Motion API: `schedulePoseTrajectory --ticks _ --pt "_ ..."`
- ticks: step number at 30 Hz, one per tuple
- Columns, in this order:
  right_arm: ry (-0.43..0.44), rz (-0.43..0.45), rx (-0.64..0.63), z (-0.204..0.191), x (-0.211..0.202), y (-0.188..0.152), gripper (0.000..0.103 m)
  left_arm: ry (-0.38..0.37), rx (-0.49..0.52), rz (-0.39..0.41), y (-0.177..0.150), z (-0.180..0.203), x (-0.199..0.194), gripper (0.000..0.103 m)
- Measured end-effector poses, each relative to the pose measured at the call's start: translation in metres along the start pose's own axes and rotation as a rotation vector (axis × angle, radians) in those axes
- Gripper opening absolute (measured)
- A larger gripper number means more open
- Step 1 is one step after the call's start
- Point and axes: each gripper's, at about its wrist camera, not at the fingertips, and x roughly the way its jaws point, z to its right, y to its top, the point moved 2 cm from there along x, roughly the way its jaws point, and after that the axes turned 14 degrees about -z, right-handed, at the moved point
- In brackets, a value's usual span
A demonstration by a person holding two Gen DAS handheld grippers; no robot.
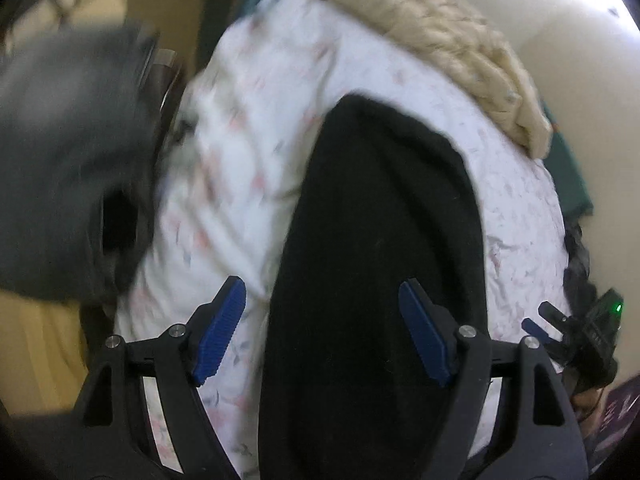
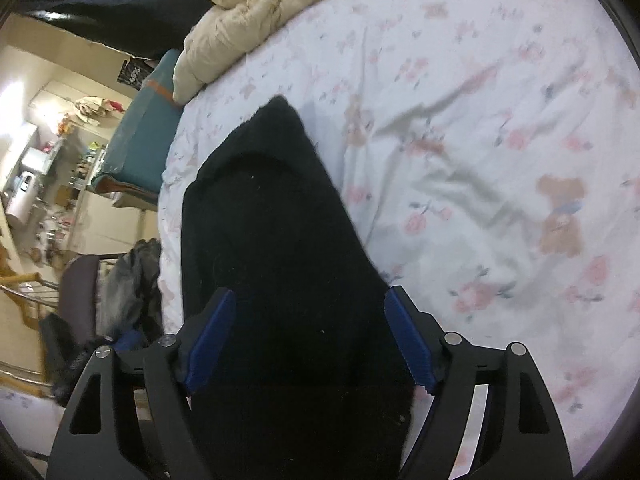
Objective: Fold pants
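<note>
We are looking down over the left tool (image 1: 322, 330), its blue pads (image 1: 220, 330) standing wide apart with nothing pinched. The black pants (image 1: 372, 260) are lying on the floral bedsheet (image 1: 248, 152), running between the pads. A beige quilt (image 1: 448, 48) is bunching at the bed's far edge, and the right tool (image 1: 536, 318) is peeking in at lower right.

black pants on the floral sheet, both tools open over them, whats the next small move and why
Probably lower the right tool and pinch the near end of the black fleece pants. They lie as a long narrow strip on the white floral bedsheet, seemingly folded lengthwise already, and neither it nor the left tool grips cloth, so a crosswise fold looks due.
</note>
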Motion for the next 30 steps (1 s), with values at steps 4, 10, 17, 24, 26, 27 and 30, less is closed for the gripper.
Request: schedulePoseTrajectory --ticks 4,10,17,24,26,27,30 --pt "-0.005 -0.03 0.041 0.015 0.021 0.013 0.079 -0.007 0.009 -0.092 0.001 -0.005 0.029 0.077" --pt "-0.061 -0.068 0.101 0.038 0.045 0.027 0.079 -0.003 0.069 -0.258 -0.001 0.001 0.088 0.077" --pt "0.103 -0.268 0.085 0.046 0.092 0.024 0.08 -0.1 0.143 -0.279 0.005 0.023 0.11 0.076" --pt "0.208 -0.285 0.018 0.042 0.111 0.039 0.079 -0.165 0.142 -0.261 0.025 0.016 0.117 0.047" --pt "0.207 -0.293 -0.025 0.037 0.113 0.042 0.076 -0.208 0.134 -0.271 0.024 0.012 0.119 0.042" --pt "0.203 -0.3 -0.05 0.034 0.114 0.043 0.067 -0.223 0.154 -0.277 0.023 0.014 0.12 0.028" --pt "0.199 -0.324 -0.111 0.022 0.116 0.04 0.032 -0.226 0.232 -0.272 0.022 0.03 0.115 0.011"
